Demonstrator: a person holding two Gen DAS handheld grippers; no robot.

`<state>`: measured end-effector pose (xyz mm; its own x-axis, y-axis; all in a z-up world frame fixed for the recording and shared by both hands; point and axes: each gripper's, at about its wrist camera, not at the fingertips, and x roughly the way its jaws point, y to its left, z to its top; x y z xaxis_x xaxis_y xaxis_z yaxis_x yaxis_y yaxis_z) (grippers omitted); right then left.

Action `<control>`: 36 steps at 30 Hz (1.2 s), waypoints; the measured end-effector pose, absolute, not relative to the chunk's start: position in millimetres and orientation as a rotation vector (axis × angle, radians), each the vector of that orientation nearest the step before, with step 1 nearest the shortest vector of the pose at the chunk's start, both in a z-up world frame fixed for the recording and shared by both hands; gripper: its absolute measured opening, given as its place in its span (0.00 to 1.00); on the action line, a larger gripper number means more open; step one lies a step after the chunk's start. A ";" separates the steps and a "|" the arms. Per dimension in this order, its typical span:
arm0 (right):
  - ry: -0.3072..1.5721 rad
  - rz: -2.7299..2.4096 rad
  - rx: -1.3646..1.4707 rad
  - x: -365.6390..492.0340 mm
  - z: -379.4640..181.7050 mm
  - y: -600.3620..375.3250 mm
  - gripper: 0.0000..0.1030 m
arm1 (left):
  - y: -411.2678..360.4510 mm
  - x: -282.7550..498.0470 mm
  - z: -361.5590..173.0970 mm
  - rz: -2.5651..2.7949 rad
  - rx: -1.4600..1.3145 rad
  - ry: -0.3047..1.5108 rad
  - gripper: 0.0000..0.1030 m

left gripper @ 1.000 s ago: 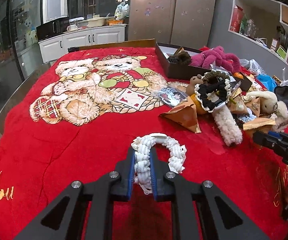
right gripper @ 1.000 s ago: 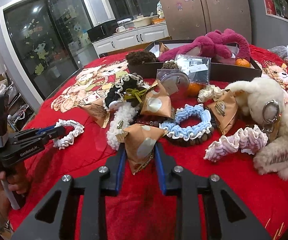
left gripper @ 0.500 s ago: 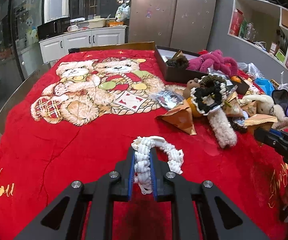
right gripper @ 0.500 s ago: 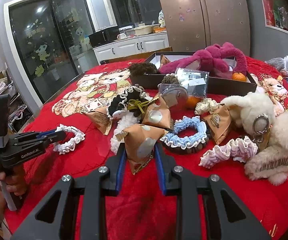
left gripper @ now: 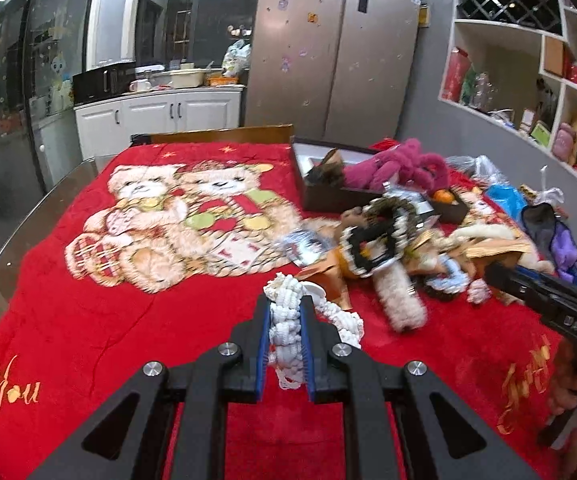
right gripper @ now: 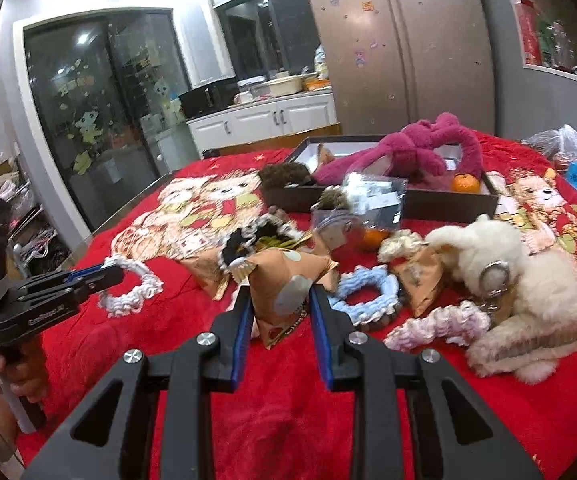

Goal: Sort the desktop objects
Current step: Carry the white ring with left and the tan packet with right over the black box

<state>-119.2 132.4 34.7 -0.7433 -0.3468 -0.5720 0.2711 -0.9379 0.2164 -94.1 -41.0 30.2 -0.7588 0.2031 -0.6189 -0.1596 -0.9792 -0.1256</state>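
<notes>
My left gripper is shut on a white ruffled scrunchie, lifted off the red blanket; the same scrunchie hangs from that gripper at the left of the right wrist view. My right gripper is shut on a brown triangular snack packet, held above the blanket. A pile lies beyond: a blue scrunchie, a pink scrunchie, a black-and-white scrunchie, more brown packets and a cream plush toy.
A dark open box at the back holds a magenta plush and an orange. Clear plastic packets lean on the box. The red blanket with a bear print covers the table. Shelves stand at the right.
Both grippers rose and tilted up, each carrying its object. The white scrunchie and the brown packet now hang clear of the blanket.
</notes>
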 end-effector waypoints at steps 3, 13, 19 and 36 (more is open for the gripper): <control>-0.188 -2.692 0.867 -114.8 40.8 143.4 0.28 | -30.6 -88.1 36.4 2.790 -0.945 -0.065 0.14; -0.234 -2.724 0.872 -115.0 42.9 164.6 0.28 | -0.8 -91.5 43.0 2.744 -0.941 -0.017 0.14; -0.248 -2.716 0.866 -117.6 46.6 166.9 0.28 | 17.1 -102.2 56.6 2.718 -0.938 0.017 0.14; -0.241 -2.759 0.851 -174.3 95.1 191.1 0.28 | 71.6 -162.2 101.4 2.672 -0.859 0.096 0.14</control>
